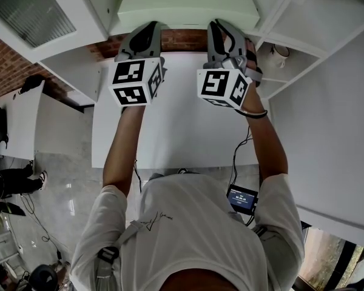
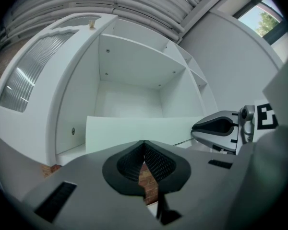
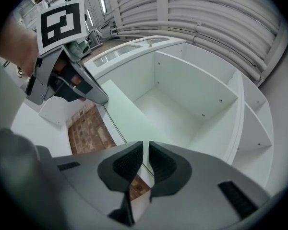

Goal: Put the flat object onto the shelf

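Observation:
The flat object is a pale green board (image 1: pixel 188 5), held level in front of the white shelf unit (image 1: pixel 79 65). Its far part reaches into the open middle compartment (image 2: pixel 129 99). My left gripper (image 1: pixel 147 38) is shut on the board's near edge at the left, and my right gripper (image 1: pixel 221 35) is shut on the same edge at the right. In the left gripper view the board (image 2: pixel 134 131) spans the compartment mouth beyond my left gripper (image 2: pixel 144 145), with the right gripper (image 2: pixel 221 128) beside it. In the right gripper view the board (image 3: pixel 125 114) runs from my right gripper (image 3: pixel 146 147) to the left gripper (image 3: pixel 72 80).
A white table (image 1: pixel 176 132) lies below my arms, with a brick wall (image 1: pixel 182 39) behind it. A cabinet door with ribbed glass (image 1: pixel 30 11) stands open at the left. A mug (image 1: pixel 281 54) sits in a side compartment at the right.

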A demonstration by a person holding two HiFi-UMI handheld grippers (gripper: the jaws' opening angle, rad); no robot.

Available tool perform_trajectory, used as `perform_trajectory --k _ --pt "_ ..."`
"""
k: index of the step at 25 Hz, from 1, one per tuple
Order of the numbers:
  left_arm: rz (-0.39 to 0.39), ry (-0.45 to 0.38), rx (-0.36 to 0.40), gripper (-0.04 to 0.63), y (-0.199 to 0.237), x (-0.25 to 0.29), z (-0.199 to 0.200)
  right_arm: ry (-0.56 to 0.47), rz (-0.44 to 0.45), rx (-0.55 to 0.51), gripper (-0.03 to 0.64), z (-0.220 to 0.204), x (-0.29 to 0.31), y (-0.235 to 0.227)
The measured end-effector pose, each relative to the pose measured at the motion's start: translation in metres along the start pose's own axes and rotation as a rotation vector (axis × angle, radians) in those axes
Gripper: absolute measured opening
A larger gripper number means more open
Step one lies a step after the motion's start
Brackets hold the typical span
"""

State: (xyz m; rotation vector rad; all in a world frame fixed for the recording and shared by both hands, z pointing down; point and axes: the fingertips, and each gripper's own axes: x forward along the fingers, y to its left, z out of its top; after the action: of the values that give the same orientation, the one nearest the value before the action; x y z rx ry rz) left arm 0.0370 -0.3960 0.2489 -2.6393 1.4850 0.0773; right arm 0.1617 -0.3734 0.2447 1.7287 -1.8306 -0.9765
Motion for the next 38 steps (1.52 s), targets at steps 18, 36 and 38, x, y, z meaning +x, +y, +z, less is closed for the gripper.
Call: perform_trajectory --k 18,36,38 --pt "-0.024 -0.002 -0.001 0.012 -0.017 -0.041 -0.003 0.009 0.120 0.387 0.028 0.000 -0.041 -0.003" --pt "-0.047 0.065 -0.098 0.012 -0.039 -0.106 -0.045 0.112 0.155 0.591 0.028 -0.022 -0.112 0.029" --pt "-0.047 0.074 -0.106 0.012 -0.040 -0.113 -0.051 0.123 0.164 0.608 0.028 -0.024 -0.118 0.035"
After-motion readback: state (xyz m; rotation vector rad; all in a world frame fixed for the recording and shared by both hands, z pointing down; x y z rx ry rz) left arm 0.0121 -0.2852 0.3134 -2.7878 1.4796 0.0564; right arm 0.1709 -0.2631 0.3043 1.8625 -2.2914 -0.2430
